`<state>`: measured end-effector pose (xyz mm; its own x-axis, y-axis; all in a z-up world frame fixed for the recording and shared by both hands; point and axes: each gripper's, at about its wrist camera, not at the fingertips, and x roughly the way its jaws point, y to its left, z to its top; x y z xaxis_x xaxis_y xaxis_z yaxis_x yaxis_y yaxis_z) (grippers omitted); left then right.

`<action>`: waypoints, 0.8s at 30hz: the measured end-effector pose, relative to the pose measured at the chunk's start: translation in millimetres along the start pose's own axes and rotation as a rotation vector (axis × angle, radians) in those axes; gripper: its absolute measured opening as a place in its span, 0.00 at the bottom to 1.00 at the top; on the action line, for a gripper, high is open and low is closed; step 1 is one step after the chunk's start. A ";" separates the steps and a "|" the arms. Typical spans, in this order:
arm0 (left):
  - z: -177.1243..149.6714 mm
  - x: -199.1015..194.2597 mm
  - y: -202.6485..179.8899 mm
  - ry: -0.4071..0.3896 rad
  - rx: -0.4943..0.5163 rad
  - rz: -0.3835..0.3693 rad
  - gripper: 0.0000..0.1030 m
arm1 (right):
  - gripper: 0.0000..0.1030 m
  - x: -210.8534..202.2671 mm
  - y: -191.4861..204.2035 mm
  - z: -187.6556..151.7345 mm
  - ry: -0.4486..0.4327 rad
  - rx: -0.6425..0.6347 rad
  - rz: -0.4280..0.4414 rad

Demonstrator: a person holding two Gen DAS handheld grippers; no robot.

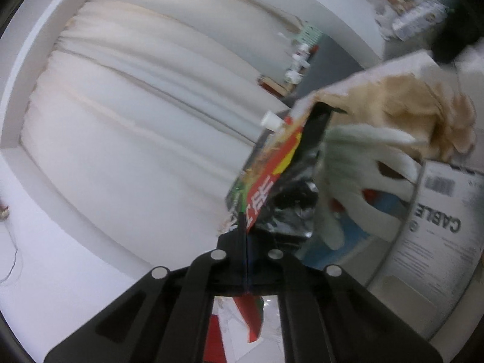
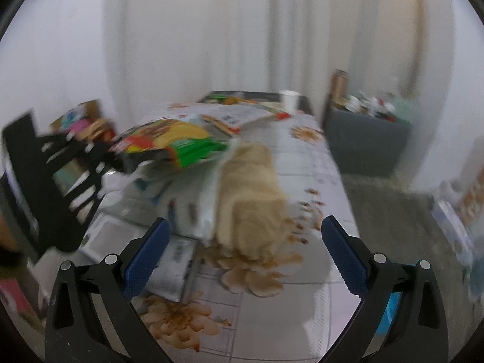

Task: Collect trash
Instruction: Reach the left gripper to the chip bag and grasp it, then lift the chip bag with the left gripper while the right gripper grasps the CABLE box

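A printed snack wrapper (image 2: 169,145), red, yellow and green with a dark foil edge, is off the table (image 2: 302,163), pinched at one end by the left claw (image 1: 246,242). Its jaws are pressed together on the crumpled foil corner. Seen from the right wrist, the wrapper's long axis runs roughly level, from the pinched end at the left out toward the right, its free green end hanging over a heap of papers (image 2: 181,199) and a tan cloth (image 2: 254,193) on the flowered table. From the left wrist, it stands away from the claw, nearly in line with the fingers.

The right claw (image 2: 242,251) is spread wide and empty, low over the near end of the cloth.

The step in hand appears to be carrying off the wrapper. The grip is only on a corner of slippery foil, so it likely pays to keep the pinch firm and move smoothly, lifting the loose end clear of the heap so it does not drag papers along. A white cup (image 2: 289,99) stands at the far end of the table.
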<state>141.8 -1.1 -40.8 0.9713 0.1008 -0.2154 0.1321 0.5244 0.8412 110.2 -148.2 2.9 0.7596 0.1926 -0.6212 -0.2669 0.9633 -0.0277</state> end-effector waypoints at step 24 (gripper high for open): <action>-9.6 -15.3 118.9 0.030 -0.544 -0.069 0.00 | 0.93 101.0 98.8 -0.1 0.295 -0.374 0.522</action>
<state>140.7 67.8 57.8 0.9569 0.0709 -0.2815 0.0658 0.8915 0.4483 160.4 -33.6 -62.6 0.2985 0.5021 -0.8117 -0.7786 0.6199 0.0971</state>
